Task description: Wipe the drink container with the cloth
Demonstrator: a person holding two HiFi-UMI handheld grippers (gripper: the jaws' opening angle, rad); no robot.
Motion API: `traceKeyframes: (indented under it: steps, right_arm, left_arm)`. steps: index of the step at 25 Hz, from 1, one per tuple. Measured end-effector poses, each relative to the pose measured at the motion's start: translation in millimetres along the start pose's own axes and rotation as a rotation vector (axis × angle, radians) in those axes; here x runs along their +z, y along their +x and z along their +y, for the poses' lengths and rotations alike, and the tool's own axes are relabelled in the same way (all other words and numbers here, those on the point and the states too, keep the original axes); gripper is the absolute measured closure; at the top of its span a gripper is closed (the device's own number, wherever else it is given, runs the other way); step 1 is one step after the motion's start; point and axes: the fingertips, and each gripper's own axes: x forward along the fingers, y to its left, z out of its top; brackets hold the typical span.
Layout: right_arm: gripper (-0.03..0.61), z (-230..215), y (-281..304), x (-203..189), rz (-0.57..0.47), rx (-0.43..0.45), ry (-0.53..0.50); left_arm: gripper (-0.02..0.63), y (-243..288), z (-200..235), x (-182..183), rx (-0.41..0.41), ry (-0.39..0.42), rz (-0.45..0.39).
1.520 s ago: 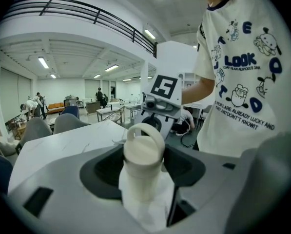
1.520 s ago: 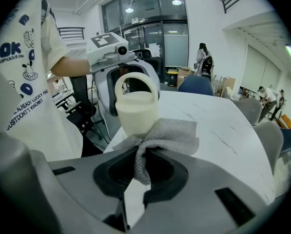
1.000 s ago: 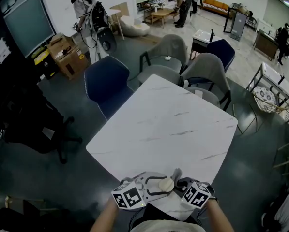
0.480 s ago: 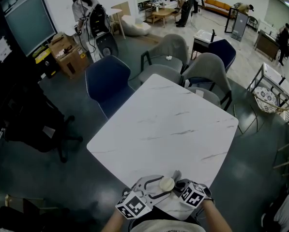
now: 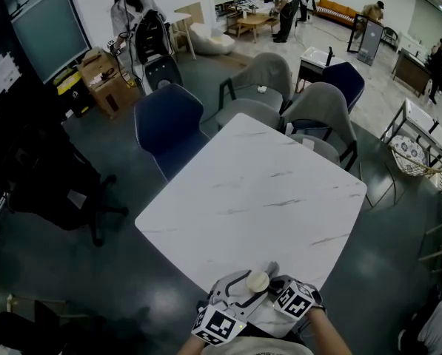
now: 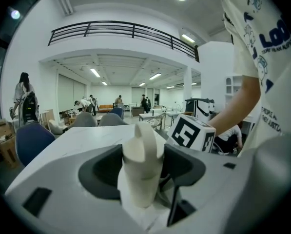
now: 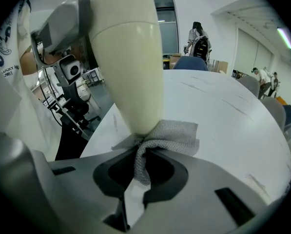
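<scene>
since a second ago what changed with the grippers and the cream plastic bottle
The left gripper turned in place, its marker cube swinging toward the person, still clamped on the cream plastic drink container. The right gripper hardly shifted, pinching the grey woven cloth against it.

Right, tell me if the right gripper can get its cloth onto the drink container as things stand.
Probably yes. The right gripper pinches the grey cloth, and the cloth seems to touch one end of the cream drink container that the left gripper holds up. Nothing lies between them.
</scene>
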Motion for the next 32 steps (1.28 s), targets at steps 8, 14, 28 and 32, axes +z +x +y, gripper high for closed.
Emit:
traceKeyframes:
  steps: [8,14,28,32]
  right_arm:
    - [0.532,-0.1,-7.1,5.5,-0.014,-0.003,0.004]
    - [0.532,1.7,-19.0,15.5,-0.032,0.003,-0.019]
    - [0.532,12.6,-59.7,49.1,-0.056,0.016,-0.115]
    - [0.532,13.5,-72.8,61.0,-0.070,0.014,-0.144]
  left_arm:
    - [0.350,0.1,0.1,-0.1,-0.015,-0.017,-0.012]
    - [0.350,-1.3,0.8,-2.1,-0.097,0.020,-0.010]
    - [0.350,-6.6,3.1,-8.5,-0.317,0.111,0.031]
    - [0.350,-7.3,4.4,-2.9,-0.385,0.149,0.031]
